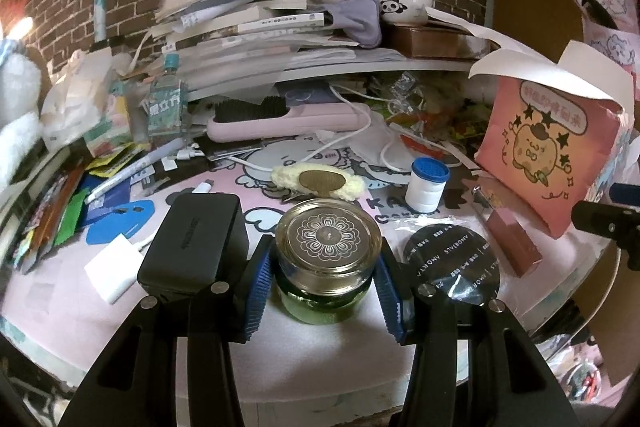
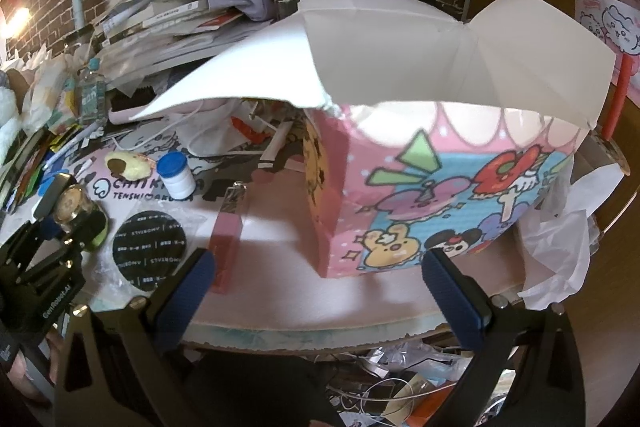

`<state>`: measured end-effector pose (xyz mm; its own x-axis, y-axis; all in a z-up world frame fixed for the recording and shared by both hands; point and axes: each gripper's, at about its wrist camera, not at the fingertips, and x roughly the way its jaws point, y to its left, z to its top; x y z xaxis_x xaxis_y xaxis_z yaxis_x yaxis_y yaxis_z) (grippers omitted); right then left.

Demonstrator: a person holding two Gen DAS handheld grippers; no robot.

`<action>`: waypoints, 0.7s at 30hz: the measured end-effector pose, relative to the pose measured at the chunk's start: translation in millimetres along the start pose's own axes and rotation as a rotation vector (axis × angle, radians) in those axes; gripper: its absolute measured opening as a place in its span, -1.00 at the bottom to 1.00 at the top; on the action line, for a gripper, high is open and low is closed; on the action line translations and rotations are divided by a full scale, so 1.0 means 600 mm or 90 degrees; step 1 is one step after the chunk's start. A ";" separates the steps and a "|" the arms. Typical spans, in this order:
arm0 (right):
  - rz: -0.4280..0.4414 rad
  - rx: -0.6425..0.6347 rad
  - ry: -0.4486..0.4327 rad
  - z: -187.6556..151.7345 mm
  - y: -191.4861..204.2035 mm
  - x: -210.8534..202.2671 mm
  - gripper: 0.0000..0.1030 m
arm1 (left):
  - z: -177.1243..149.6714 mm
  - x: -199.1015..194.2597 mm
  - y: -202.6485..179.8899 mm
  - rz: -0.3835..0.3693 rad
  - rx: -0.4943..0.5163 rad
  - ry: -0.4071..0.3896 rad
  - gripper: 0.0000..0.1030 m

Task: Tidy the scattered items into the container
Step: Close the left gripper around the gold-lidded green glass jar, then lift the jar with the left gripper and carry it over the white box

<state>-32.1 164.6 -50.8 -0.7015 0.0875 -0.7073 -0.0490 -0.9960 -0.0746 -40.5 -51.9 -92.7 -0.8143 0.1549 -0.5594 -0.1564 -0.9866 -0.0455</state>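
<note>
My left gripper [image 1: 326, 275] is shut on a green glass jar with a gold patterned lid [image 1: 328, 247], which stands on the pink mat [image 1: 52, 291]; its blue pads press both sides. The jar also shows in the right wrist view [image 2: 78, 213]. The container is a pink cartoon box with open white flaps [image 2: 440, 195], at the right in the left wrist view [image 1: 552, 147]. My right gripper [image 2: 320, 291] is open and empty, in front of the box near the table's front edge.
Loose on the mat lie a black power bank [image 1: 196, 243], a white adapter [image 1: 114, 271], a black round disc [image 1: 452, 263], a pink lipstick box [image 1: 514, 243], a white bottle with a blue cap [image 1: 426, 185] and a fuzzy yellow clip [image 1: 320, 181]. Stacked books and clutter fill the back.
</note>
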 end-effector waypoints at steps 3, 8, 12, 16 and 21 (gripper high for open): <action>0.001 0.000 0.001 0.000 -0.001 0.000 0.99 | 0.001 0.000 -0.004 -0.008 0.004 0.000 -0.16; 0.000 -0.002 0.000 -0.001 -0.001 -0.001 0.99 | 0.005 -0.005 -0.006 -0.011 0.004 -0.006 -0.16; 0.003 0.000 0.000 0.000 -0.001 -0.002 0.99 | 0.015 -0.013 -0.007 -0.009 0.008 -0.014 -0.16; 0.004 0.000 0.000 -0.001 -0.001 -0.003 0.99 | 0.026 -0.023 -0.011 -0.013 0.011 -0.023 -0.16; 0.006 0.001 -0.001 0.002 -0.003 -0.007 0.99 | 0.046 -0.040 -0.019 -0.011 0.023 -0.040 -0.16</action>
<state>-29.9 166.2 -47.2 -0.7025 0.0782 -0.7073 -0.0432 -0.9968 -0.0672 -34.6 -42.8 -56.1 -0.8445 0.1760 -0.5058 -0.1898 -0.9815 -0.0247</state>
